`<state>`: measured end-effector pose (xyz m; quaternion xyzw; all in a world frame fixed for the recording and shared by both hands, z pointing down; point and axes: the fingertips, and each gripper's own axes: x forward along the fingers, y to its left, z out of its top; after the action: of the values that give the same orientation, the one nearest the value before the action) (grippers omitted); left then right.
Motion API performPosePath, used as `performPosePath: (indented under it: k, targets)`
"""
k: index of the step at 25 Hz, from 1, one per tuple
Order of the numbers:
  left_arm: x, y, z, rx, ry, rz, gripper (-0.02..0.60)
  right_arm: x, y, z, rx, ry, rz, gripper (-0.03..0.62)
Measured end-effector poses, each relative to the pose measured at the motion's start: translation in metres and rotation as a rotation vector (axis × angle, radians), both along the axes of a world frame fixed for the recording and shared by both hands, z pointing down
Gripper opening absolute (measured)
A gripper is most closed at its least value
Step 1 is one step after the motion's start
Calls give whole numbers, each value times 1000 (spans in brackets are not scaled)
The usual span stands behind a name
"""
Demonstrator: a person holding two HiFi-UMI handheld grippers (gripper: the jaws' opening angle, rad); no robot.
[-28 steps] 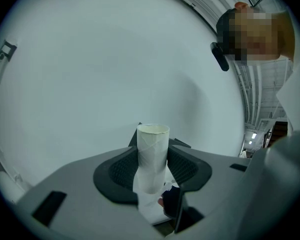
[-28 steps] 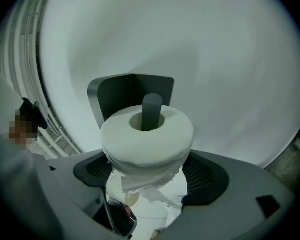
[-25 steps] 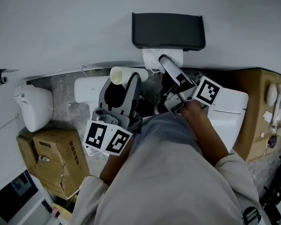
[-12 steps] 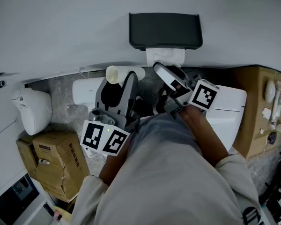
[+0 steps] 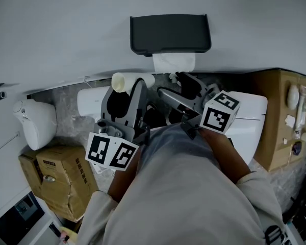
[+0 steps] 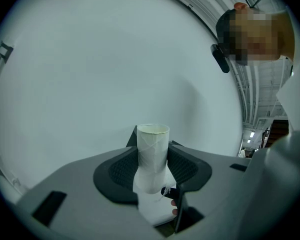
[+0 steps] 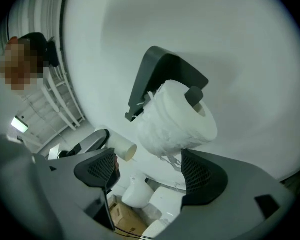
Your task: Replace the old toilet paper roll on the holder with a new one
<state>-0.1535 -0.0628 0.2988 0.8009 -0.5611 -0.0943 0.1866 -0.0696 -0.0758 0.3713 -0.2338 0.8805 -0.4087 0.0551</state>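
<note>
The left gripper (image 6: 152,171) clamped the nearly bare old tube (image 6: 152,149) upright between its pads, while the right gripper (image 7: 150,171), jaws apart and empty, hung just short of the fresh roll (image 7: 177,121) on the wall holder (image 7: 162,74).

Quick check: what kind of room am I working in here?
Most likely a toilet room: wall-mounted paper holder with a roll, a white toilet-like fixture below, cardboard boxes stored beside it.
</note>
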Motion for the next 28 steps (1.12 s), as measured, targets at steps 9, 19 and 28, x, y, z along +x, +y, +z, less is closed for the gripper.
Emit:
performPosePath:
  k: [9, 19, 28]
  targets:
    - [3, 4, -7, 28, -1, -37, 183, -3, 19, -19, 136, 105, -76, 309]
    - [-1, 6, -19, 58, -7, -82, 183, 1, 27, -35, 255, 148, -123, 97]
    - [-3, 4, -35, 93, -24, -111, 183, 4, 36, -47, 320, 165, -162, 49]
